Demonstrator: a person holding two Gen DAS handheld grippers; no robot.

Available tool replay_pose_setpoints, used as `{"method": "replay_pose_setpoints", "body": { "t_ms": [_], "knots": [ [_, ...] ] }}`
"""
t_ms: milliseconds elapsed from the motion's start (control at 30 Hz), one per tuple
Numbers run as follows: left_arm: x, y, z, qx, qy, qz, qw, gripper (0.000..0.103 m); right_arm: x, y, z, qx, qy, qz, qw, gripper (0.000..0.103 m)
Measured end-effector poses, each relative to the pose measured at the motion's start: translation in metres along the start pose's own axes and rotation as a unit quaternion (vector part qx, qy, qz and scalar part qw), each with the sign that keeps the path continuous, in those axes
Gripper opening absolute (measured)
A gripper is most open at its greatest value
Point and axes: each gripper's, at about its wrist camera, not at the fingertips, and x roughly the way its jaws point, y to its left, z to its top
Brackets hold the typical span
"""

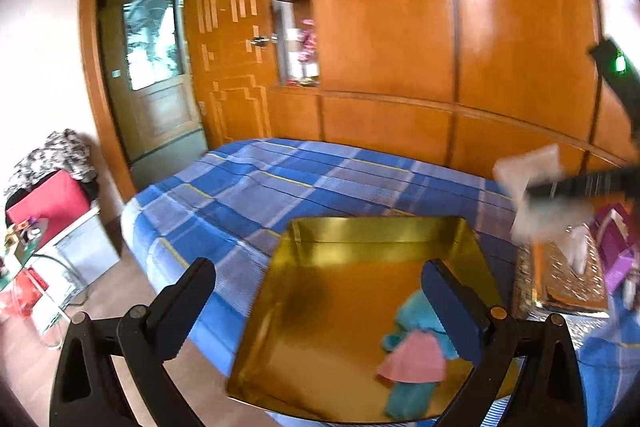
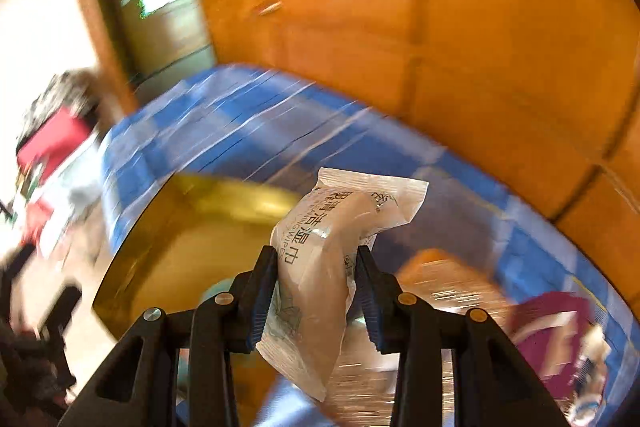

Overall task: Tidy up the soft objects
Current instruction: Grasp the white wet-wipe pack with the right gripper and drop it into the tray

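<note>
A bed [image 1: 256,187] with a blue checked cover carries a gold tray [image 1: 360,247]; teal and pink cloths [image 1: 412,355] already lie in it; the right tool [image 2: 316,267] is clamped on a wipes packet [image 2: 320,267], apparently tray-bound; the left tool [image 1: 320,307] stands apart, empty; more items [image 1: 616,239] remain beside it.

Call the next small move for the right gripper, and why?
Probably carry the wipes pack on over the gold tray and lower it before releasing. The right gripper is shut on the pack, the tray sits on the bed beside it, and a teal cloth and pink cloth already lie inside.
</note>
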Motion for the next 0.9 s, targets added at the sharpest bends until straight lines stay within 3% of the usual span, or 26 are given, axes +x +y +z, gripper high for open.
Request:
{"method": "replay_pose_setpoints", "body": {
  "t_ms": [233,400,567,700,767,900],
  "knots": [
    [-0.002,0.021,0.005,-0.028,-0.007,0.021,0.9993,0.103,0.058,0.068,-0.034,-0.040,0.052,0.027,0.997,0.039],
    [-0.001,0.022,0.007,-0.029,-0.008,0.023,0.9993,0.103,0.075,0.074,-0.042,-0.037,0.037,0.012,0.999,0.039],
    [0.001,0.016,0.004,-0.021,-0.001,0.014,0.9997,0.103,0.086,0.071,-0.026,-0.019,0.019,-0.043,0.999,0.040],
    [0.000,0.009,0.003,-0.011,-0.001,0.005,0.9999,0.103,0.087,0.060,-0.020,0.014,0.015,-0.032,0.999,0.040],
    [0.000,0.006,0.001,-0.007,0.000,0.001,1.0000,0.103,0.082,0.056,-0.019,0.025,0.007,-0.026,0.999,0.048],
    [-0.001,0.002,0.000,-0.003,0.002,-0.005,1.0000,0.103,0.073,0.049,-0.021,0.037,-0.001,-0.023,0.999,0.051]
  ]
}}
